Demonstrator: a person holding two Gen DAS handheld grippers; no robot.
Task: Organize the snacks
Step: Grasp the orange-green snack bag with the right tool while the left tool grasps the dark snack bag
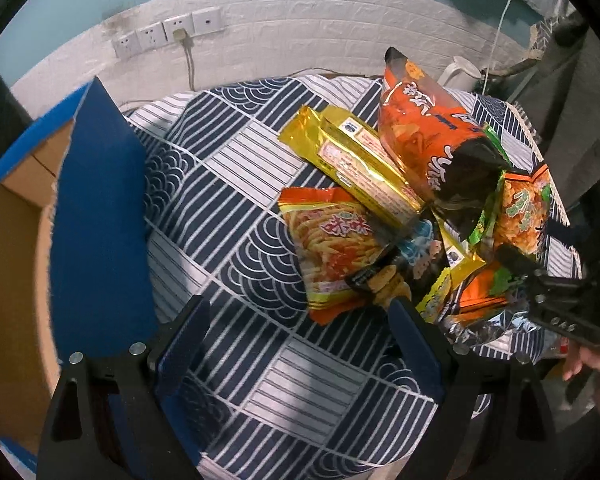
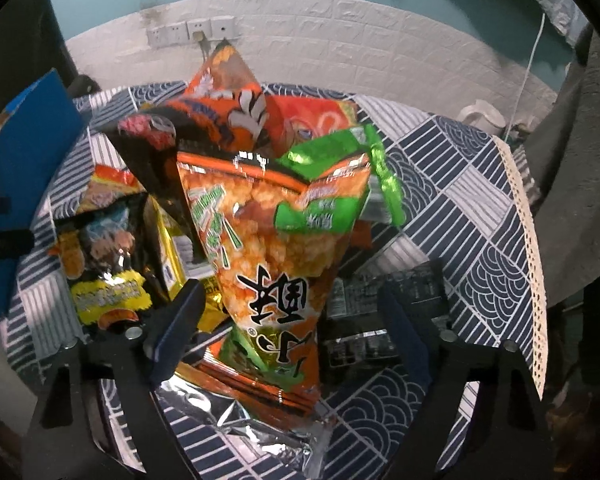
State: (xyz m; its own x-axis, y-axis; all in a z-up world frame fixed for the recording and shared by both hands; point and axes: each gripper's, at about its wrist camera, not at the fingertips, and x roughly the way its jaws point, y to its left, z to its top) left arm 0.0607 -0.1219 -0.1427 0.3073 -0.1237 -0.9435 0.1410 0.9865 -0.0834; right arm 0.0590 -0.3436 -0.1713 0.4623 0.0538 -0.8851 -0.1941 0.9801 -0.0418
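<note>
Right gripper straddles the orange rice-cracker bag atop the snack pile on the patterned tablecloth, jaws spread and not yet pinching, so the pick-up step calls for closing before lifting toward the cardboard box.

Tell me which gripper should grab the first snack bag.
Right. The right gripper is open with the orange rice-cracker bag between its fingers, pads not yet touching. The left gripper is open over bare tablecloth, beside the pile.

Both wrist views look steeply down, close over the shared snack pile on the tablecloth.
</note>
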